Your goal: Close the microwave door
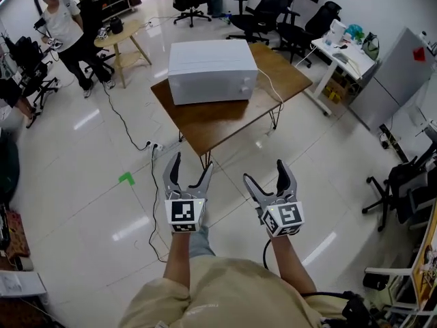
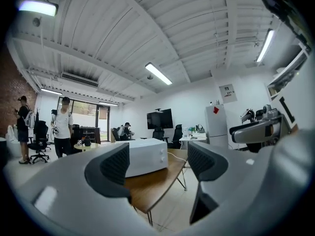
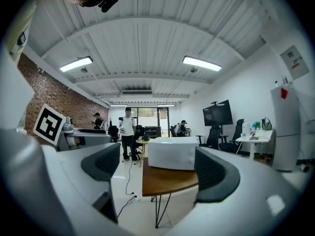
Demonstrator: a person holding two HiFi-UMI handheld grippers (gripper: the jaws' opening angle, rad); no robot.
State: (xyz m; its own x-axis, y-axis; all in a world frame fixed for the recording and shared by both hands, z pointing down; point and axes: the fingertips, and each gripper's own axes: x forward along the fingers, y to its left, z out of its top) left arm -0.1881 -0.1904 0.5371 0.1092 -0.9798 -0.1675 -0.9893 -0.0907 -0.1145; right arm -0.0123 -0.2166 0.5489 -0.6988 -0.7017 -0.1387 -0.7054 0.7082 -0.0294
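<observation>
A white microwave (image 1: pixel 212 70) stands on a brown wooden table (image 1: pixel 232 121) some way ahead of me. The side facing me looks flat, with no door standing out from it. In the left gripper view the microwave (image 2: pixel 145 157) shows two small knobs at its right end. It also sits between the jaws' line of sight in the right gripper view (image 3: pixel 172 154). My left gripper (image 1: pixel 191 162) and right gripper (image 1: pixel 266 171) hang side by side over the floor, short of the table's near corner. Both are open with nothing between their fingers (image 2: pixel 157 166) (image 3: pixel 158 168).
A power strip (image 1: pixel 156 147) and a black cable lie on the floor left of the table, near a green mark (image 1: pixel 126 178). A person (image 1: pixel 65 29) stands by a small round table (image 1: pixel 123 36) at back left. Office chairs (image 1: pixel 266 16) and a desk (image 1: pixel 341 57) are behind.
</observation>
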